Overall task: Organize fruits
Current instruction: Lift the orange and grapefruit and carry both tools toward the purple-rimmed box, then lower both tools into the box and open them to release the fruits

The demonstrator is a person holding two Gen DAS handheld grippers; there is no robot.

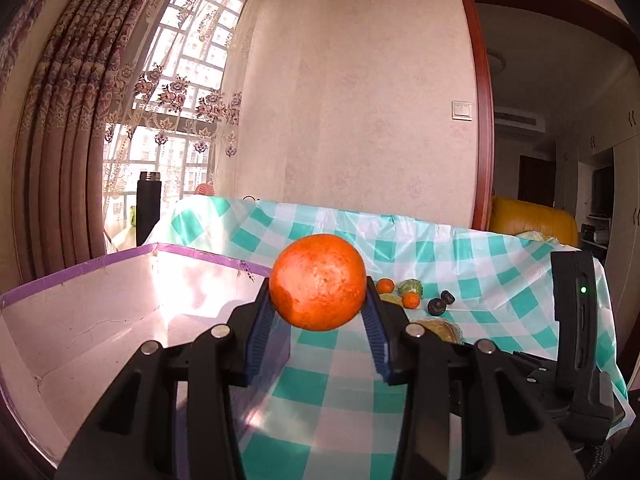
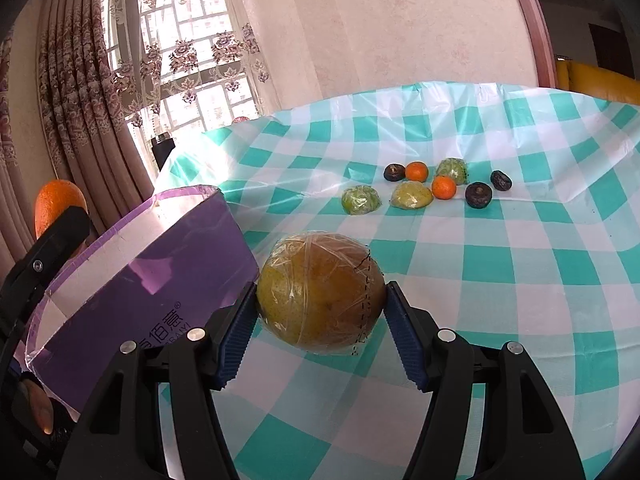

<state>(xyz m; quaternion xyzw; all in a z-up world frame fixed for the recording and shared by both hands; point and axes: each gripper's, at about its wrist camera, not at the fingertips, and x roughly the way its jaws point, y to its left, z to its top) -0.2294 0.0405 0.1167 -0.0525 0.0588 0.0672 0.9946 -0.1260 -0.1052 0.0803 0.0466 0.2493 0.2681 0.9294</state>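
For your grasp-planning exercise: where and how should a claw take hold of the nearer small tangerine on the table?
Grip the nearer small tangerine across its round middle, coming from above: it sits low, with a wrapped yellow fruit close left and a dark fruit right.

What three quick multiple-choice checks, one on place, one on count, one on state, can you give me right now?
1. Where is the purple-edged cardboard box relative to the right gripper?
A. its left
B. its right
C. behind the fruit pile

2. How many small orange tangerines lie on the teal-and-white checked tablecloth?
A. two
B. four
C. none

3. What does the left gripper hold?
A. nothing
B. a dark fruit
C. a large round orange

Answers: 1 A, the box fills the right view's left side. 2 A, tangerines and. 3 C, pads clamp the orange.
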